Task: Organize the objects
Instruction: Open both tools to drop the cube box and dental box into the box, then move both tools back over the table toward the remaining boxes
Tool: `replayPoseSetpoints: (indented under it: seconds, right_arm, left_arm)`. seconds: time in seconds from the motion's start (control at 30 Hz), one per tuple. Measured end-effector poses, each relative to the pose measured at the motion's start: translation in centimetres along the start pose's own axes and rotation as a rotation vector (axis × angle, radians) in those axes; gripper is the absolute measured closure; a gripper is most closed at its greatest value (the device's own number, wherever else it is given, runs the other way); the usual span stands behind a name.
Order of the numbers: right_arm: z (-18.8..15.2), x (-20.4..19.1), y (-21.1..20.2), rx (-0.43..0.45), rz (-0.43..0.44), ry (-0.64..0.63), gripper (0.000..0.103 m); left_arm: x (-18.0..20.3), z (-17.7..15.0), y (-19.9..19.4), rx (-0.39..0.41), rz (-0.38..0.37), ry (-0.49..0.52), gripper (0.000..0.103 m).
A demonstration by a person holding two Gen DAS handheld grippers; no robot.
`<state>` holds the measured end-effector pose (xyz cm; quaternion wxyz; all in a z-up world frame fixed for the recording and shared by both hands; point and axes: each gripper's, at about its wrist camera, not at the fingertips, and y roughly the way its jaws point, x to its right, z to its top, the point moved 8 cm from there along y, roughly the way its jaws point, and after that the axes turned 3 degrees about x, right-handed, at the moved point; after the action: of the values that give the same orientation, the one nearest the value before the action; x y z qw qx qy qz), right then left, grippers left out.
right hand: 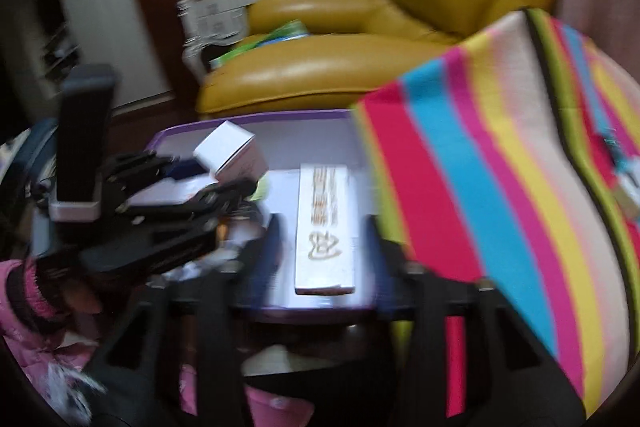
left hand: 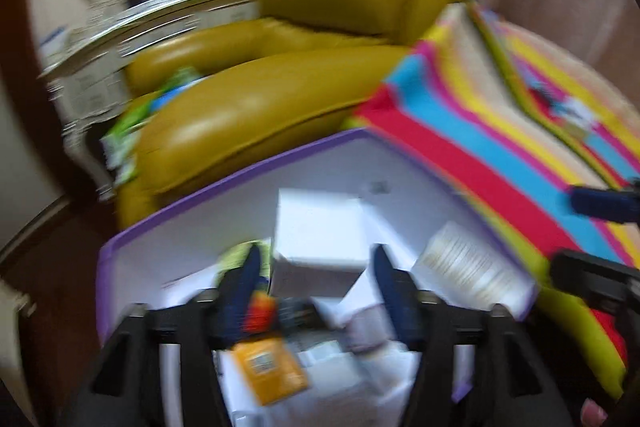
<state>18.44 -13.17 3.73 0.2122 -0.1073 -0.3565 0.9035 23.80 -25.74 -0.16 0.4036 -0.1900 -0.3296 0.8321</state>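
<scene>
1. The left gripper (left hand: pixel 316 279) has its jaws parted and empty; a small white box (left hand: pixel 320 231) stands between the fingers, but the pads do not press on it.
2. The right gripper (right hand: pixel 326 247) is likewise spread with nothing in it, straddling a long flat white box (right hand: pixel 325 227) with gold lettering.
3. Both boxes lie in a purple-rimmed tray (left hand: pixel 224 183), the small one near the middle, the long one along the tray's right edge.
4. They look like light, stiff cardboard, probably smooth; through the blur I judge this only roughly.
5. Best hold: across the narrow sides, squarely, gently enough not to crush.
6. A yellow packet (left hand: pixel 268 367) lies at the near edge; a yellow armchair (left hand: pixel 280 99) stands beyond.
</scene>
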Motion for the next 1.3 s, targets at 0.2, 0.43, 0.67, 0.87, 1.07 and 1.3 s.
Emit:
replayPoseSetpoints:
  seconds: [0.2, 0.43, 0.67, 0.87, 1.07, 1.3]
  right_arm:
    - [-1.1, 8.5, -2.1, 0.043, -0.213, 0.105, 0.024]
    - [-5.7, 22.3, -6.0, 0.026, -0.418, 0.336, 0.021]
    - [-10.3, 33.8, -7.1, -0.052, -0.507, 0.466, 0.021]
    - [-9.5, 41.3, -6.2, -0.033, -0.503, 0.556, 0.021]
    - [-6.6, 47.5, -2.3, -0.016, -0.462, 0.588, 0.021]
    - [-7.4, 52.7, -2.9, -0.054, -0.578, 0.606, 0.021]
  left_arm:
    - [5.5, 2.3, 0.2, 0.022, -0.129, 0.047, 0.019]
    - [21.3, 3.7, 1.6, -0.018, -0.446, 0.248, 0.018]
    - [32.8, 6.7, 6.2, -0.019, -0.509, 0.361, 0.018]
    - [38.0, 8.2, 9.4, -0.038, -0.495, 0.438, 0.018]
    - [40.9, 10.2, 11.7, -0.043, -0.491, 0.473, 0.018]
    - [45.2, 11.9, 13.9, -0.063, -0.516, 0.500, 0.018]
